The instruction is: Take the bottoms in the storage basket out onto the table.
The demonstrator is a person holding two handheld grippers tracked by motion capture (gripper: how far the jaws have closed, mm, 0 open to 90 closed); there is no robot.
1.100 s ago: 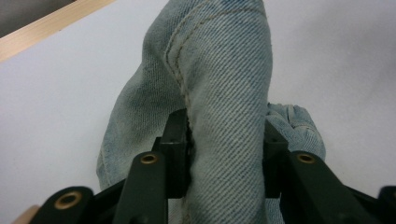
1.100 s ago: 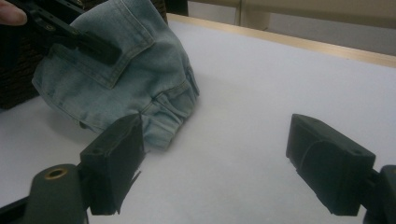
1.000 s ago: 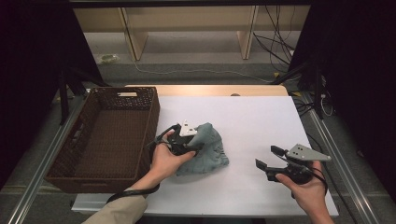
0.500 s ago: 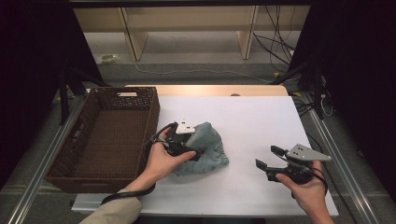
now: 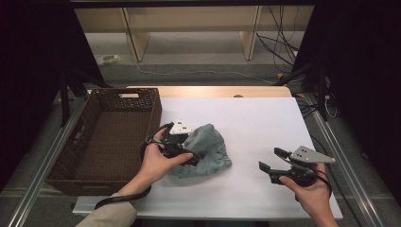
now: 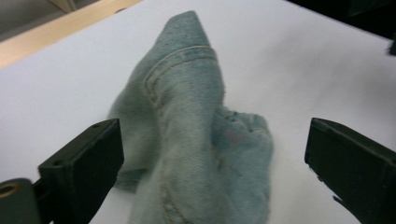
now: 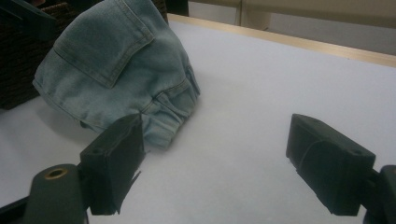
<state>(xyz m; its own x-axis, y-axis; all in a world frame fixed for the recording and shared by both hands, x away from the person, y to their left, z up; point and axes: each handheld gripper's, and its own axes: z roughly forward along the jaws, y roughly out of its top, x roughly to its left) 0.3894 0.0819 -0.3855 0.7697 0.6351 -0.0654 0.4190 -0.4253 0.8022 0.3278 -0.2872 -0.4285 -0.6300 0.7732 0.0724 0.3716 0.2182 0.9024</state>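
Observation:
A crumpled light-blue denim garment (image 5: 208,146) lies left of centre on the white table (image 5: 255,123). My left gripper (image 5: 191,153) sits at the garment's left side, held by a hand. In the left gripper view its jaws stand wide apart, the left gripper (image 6: 215,140) open, with a raised fold of the denim (image 6: 187,107) between them. My right gripper (image 5: 273,159) hovers open near the table's front right, apart from the garment. From the right gripper (image 7: 215,130) the denim (image 7: 116,60) shows up ahead to the left, with a pocket seam visible.
A brown wicker basket (image 5: 156,113) stands at the table's left edge, close beside the garment. Metal rails run along both sides of the table. Beyond the far wooden edge (image 5: 208,91) are a floor, shelf legs and cables.
My left gripper and hand have shifted slightly left, toward the basket, and the garment has bunched a little. The right gripper has stayed put.

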